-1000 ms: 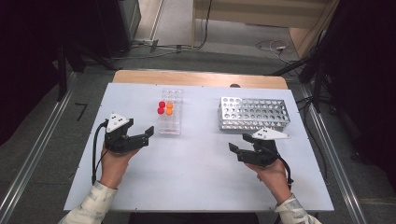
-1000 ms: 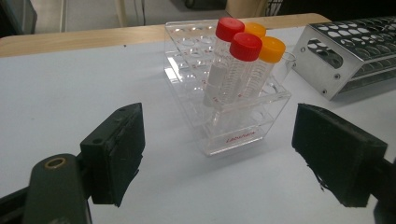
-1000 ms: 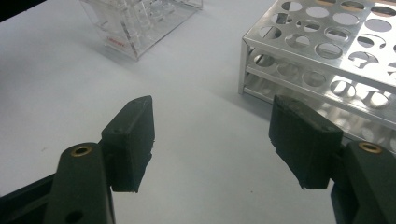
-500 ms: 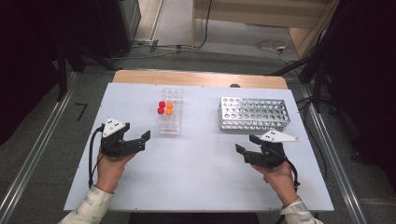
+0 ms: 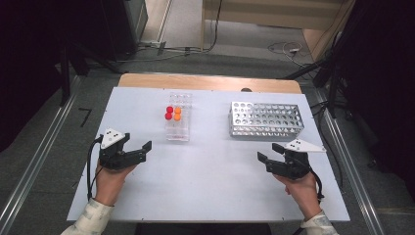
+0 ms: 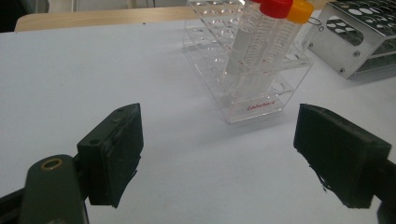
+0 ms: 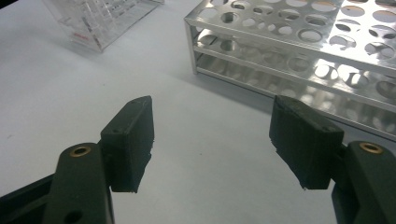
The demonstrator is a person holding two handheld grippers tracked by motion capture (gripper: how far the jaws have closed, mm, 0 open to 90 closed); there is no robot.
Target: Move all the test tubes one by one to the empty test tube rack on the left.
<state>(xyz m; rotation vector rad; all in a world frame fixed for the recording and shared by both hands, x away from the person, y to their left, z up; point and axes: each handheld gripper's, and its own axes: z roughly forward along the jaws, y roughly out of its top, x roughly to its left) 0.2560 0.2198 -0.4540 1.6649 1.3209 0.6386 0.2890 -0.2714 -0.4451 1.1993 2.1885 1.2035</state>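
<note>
Hovering low over the counter (image 5: 210, 191), the left gripper (image 5: 141, 149) stands with its jaws spread wide and nothing between them, and the right gripper (image 5: 266, 155) is the same, wide apart and empty. From where I stand the left one looks aimed at the clear rack (image 5: 178, 117), which sits near it toward the far side; three capped tubes (image 6: 266, 42) stand upright at the rack's far end, two with red caps (image 5: 169, 112) and one with an orange cap (image 5: 177, 113).

My worry is that rack. It looks light, and the tubes stand close together, so a jaw coming in at an angle could catch the neighbouring tube or push the rack along the counter instead of closing on a single tube. A tube lifted off-vertical could also bind in its hole and drag the rack up with it.

The metal rack (image 5: 266, 120) lies just beyond the right gripper, its holes empty as far as I can see; its hard near edge (image 7: 280, 88) is the thing to clip on the way in.

Between the two racks there is a bare strip of counter, and a broad bare stretch lies between the grippers. The counter's side edges sit just outside each hand, so swinging outward offers little room.
</note>
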